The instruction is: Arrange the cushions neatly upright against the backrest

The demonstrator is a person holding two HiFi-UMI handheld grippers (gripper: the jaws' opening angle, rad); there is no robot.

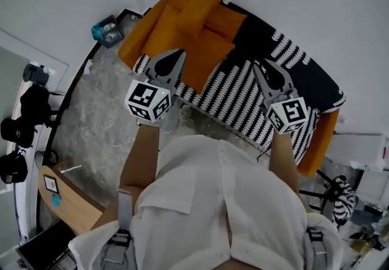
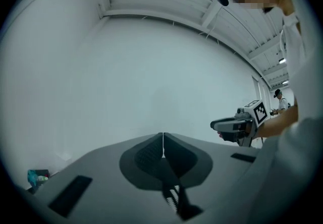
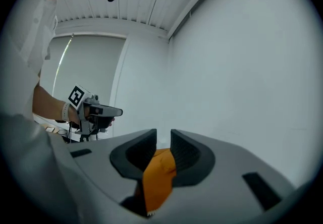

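Soft orange cushions (image 1: pixel 197 25) lie heaped at the picture-left end of the sofa (image 1: pixel 243 95), which has a black-and-white striped cover. Left tongs (image 2: pixel 162 142) are pressed together and empty. Right tongs (image 3: pixel 163 140), with ribbed pads, are slightly apart; orange fabric (image 3: pixel 159 177) shows in the gap.

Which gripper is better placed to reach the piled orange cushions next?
Left, probably. In the head view the left gripper sits close to the orange cushions, while the right gripper hangs over the striped seat farther off. The left fingers are shut and must open first.
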